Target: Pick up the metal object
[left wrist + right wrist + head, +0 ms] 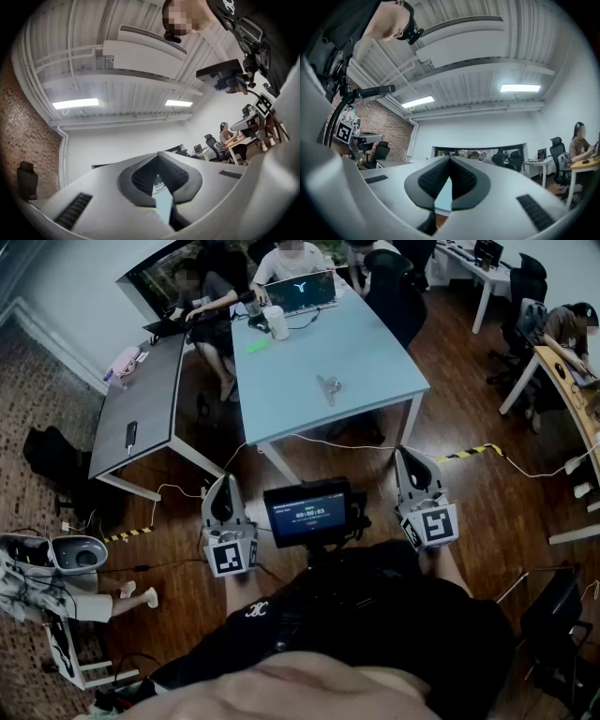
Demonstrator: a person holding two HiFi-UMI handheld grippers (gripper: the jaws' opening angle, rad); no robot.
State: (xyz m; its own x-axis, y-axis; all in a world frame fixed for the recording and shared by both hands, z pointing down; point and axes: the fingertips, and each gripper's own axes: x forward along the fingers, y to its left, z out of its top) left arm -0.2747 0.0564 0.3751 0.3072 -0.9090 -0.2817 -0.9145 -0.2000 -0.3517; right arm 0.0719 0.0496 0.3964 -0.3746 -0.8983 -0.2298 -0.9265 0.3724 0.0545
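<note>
Your left tool (223,486) closed and empty, your right tool (409,461) likewise closed with nothing held, both low near your body, metal object (328,387) lying on the pale blue surface (375,343), well apart from both tools.

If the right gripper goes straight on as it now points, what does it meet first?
The right gripper would probably meet the blue table, at its near edge; the way there looks free, but depth is unclear.
</note>
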